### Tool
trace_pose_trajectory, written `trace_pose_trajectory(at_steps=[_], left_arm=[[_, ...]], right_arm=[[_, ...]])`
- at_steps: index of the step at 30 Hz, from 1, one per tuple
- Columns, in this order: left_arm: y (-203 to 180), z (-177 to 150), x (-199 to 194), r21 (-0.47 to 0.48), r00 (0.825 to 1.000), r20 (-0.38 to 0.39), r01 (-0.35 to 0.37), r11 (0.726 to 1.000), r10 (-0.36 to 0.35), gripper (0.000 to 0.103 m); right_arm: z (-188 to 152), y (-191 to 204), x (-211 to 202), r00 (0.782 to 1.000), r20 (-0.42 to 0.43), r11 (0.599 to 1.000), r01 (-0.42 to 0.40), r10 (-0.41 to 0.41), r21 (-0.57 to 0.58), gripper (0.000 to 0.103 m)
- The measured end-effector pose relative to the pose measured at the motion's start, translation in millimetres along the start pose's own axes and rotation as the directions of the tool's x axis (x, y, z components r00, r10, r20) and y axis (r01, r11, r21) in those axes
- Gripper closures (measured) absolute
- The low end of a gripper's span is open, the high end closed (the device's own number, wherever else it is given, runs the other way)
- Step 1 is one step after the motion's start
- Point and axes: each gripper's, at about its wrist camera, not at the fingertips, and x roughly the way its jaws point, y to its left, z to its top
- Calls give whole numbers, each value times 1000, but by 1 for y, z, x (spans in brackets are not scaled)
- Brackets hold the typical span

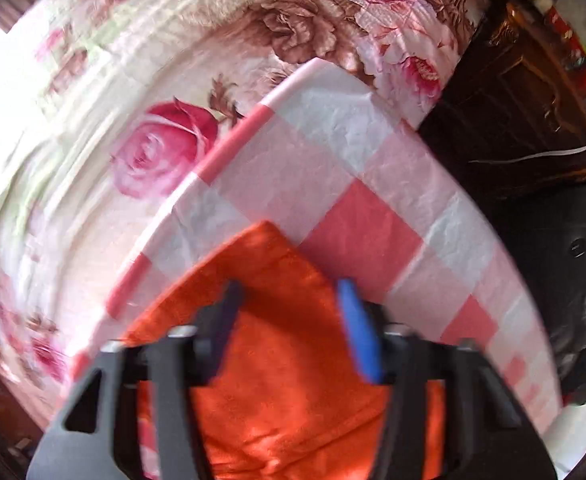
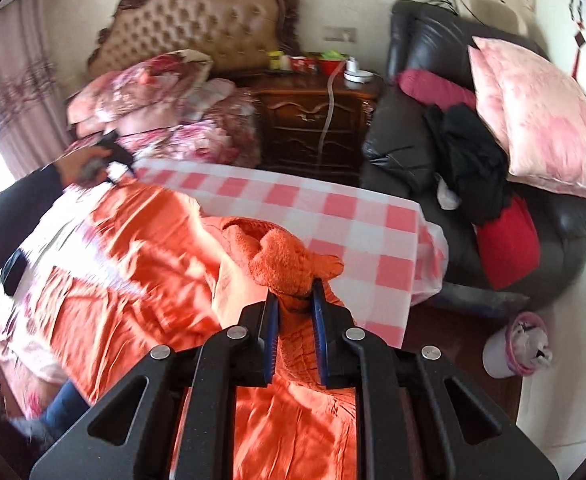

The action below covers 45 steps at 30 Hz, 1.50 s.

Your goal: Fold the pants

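Here, in the left wrist view, the left gripper (image 1: 291, 320) points down over the orange pants (image 1: 293, 392), which lie on a pink checked cloth (image 1: 373, 208) beside a flowered bedspread (image 1: 133, 92). Fabric fills the space between its fingers (image 1: 359, 328); whether they pinch it I cannot tell through the blur.

In the right wrist view, the right gripper (image 2: 295, 300) has its fingers (image 2: 320, 320) closed on a bunched fold of the pants (image 2: 133, 248), lifted above the cloth (image 2: 353, 216). Beyond the fingers stand a nightstand (image 2: 313, 120) and a dark armchair (image 2: 413, 152).
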Motion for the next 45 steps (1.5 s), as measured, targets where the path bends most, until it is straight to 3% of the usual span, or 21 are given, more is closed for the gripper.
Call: trace_pose_trajectory(at_steps=[1, 5, 11, 12, 13, 14, 15, 16, 17, 19, 25, 27, 29, 32, 35, 37, 40, 41, 42, 44, 45], left_arm=[[0, 1, 0, 14, 1000, -7, 17, 1000, -17, 103], [21, 0, -27, -11, 987, 37, 159, 987, -158, 103], [64, -5, -90, -33, 931, 134, 346, 938, -339, 102], [68, -8, -92, -34, 918, 128, 381, 924, -374, 95], [68, -13, -90, -33, 898, 95, 434, 900, -429, 57], [68, -20, -84, -40, 873, 50, 487, 873, -485, 34], [63, -27, -78, -45, 858, 12, 513, 857, -513, 26], [57, -32, -71, -48, 854, -13, 519, 853, -520, 35], [53, -37, -65, -49, 864, -12, 503, 863, -504, 42], [46, -42, -49, -80, 867, -41, 493, 866, -497, 47], [21, -56, -15, -92, 882, -105, 452, 887, -460, 50], [14, -60, 2, -93, 890, -127, 428, 899, -437, 65], [8, -62, 15, -93, 899, -140, 406, 909, -416, 103], [11, -59, 6, -104, 883, -81, 454, 885, -463, 102], [19, -45, -40, -100, 843, 14, 536, 838, -538, 102], [30, -37, -79, -88, 794, 103, 607, 789, -599, 102], [64, -35, -133, -89, 682, 224, 726, 682, -696, 102], [82, -42, -149, -77, 632, 247, 768, 636, -734, 102], [94, -49, -159, -61, 608, 255, 786, 615, -751, 102], [131, -78, -168, -24, 585, 264, 799, 601, -767, 102], [148, -96, -166, -14, 579, 266, 802, 597, -771, 102]], right_arm=[[-3, 0, -4, 1000, 1, 1000, -3, 3, -1, 88], [-6, -20, -6, 1000, 2, 998, 22, -23, 58, 88], [21, -55, 18, 998, 17, 985, 63, -66, 158, 89], [23, -54, 18, 998, 23, 984, 55, -60, 170, 89], [23, -49, 16, 998, 33, 985, 48, -54, 168, 89], [22, -40, 11, 998, 48, 987, 43, -51, 154, 89], [19, -31, 5, 997, 58, 989, 37, -46, 140, 89], [15, -20, -4, 997, 72, 992, 29, -38, 122, 89], [11, -8, -13, 996, 87, 995, 22, -31, 98, 89], [0, 14, -40, 991, 132, 999, -3, -3, 43, 89], [-34, 40, -104, 965, 249, 996, -75, 84, -45, 89], [-40, 40, -111, 961, 257, 995, -86, 98, -58, 89], [-41, 39, -114, 962, 256, 995, -83, 96, -64, 89], [-40, 34, -116, 968, 245, 998, -48, 58, -50, 89], [-28, 13, -105, 975, 223, 1000, 18, -21, 13, 89], [-11, -6, -86, 972, 213, 995, 86, -96, 55, 89], [10, -27, -54, 947, 234, 975, 207, -220, 80, 90], [13, -32, -46, 939, 246, 970, 224, -242, 99, 90], [13, -34, -40, 927, 267, 964, 239, -263, 119, 90], [5, -32, -29, 919, 286, 961, 242, -272, 136, 90], [-6, -29, -19, 928, 275, 966, 221, -251, 136, 90]])
